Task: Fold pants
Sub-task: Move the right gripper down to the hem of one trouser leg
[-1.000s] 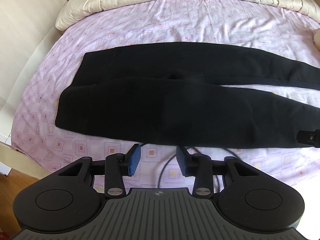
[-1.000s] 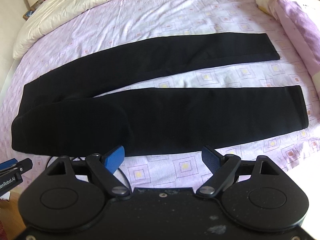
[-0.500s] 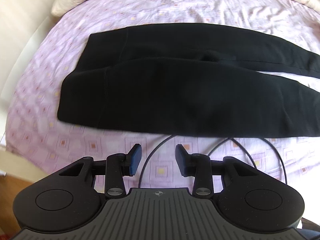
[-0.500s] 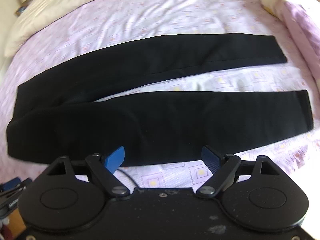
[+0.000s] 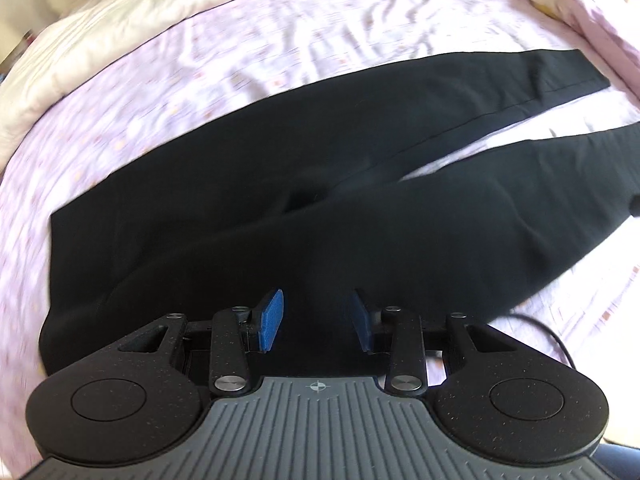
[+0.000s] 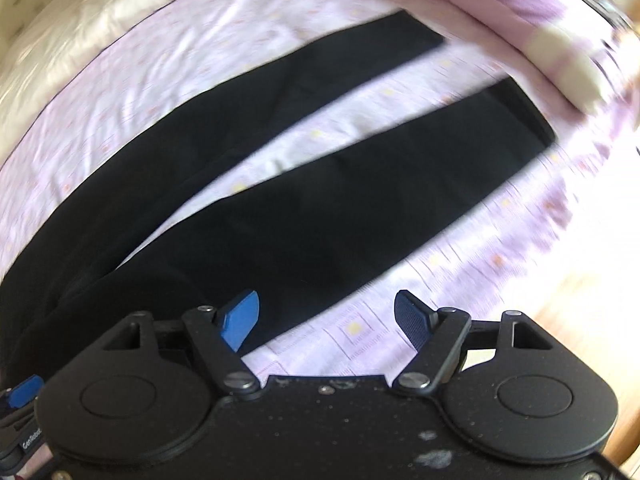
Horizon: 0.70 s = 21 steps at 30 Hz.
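Left gripper (image 5: 316, 320) hangs over the waist end of one pair of black fabric pants (image 5: 280, 184), blue pads narrowly apart, gripping nothing. Right gripper (image 6: 326, 320) has just been closing its jaws but they're still wide, empty, above the nearer leg's edge. Both legs stretch away, spread apart on one lilac patterned bedsheet (image 6: 200, 48).
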Motion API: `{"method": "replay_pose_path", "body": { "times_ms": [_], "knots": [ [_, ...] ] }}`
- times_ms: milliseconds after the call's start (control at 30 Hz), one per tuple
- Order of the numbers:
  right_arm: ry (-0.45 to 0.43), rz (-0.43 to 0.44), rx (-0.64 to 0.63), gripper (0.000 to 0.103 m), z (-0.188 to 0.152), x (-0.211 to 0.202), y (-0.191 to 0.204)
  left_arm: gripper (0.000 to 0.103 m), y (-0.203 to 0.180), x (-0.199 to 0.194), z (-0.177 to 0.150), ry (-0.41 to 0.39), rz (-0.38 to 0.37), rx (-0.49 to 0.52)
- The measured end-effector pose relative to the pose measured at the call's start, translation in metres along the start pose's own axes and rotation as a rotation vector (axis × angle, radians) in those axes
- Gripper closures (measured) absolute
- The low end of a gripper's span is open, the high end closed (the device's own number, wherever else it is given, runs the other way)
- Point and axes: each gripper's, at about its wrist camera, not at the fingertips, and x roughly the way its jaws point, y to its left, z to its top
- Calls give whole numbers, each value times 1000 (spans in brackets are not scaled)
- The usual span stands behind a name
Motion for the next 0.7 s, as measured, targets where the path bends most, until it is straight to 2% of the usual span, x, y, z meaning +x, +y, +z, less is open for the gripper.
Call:
{"method": "replay_pose_path", "body": {
  "times_ms": [200, 433, 533, 700],
  "knots": [
    [-38, -22, 95, 24, -16, -2, -21, 66, -9, 23, 16, 32, -9, 39],
    [-34, -1, 170, 24, -7, 19, -57, 66, -25, 45, 18, 109, 79, 93],
    [-2, 13, 185, 25, 10, 41, -66, 66, -28, 41, 21, 125, 92, 41],
    [55, 44, 235, 25, 35, 73, -90, 66, -27, 19, 19, 117, 23, -62]
  ]
}}
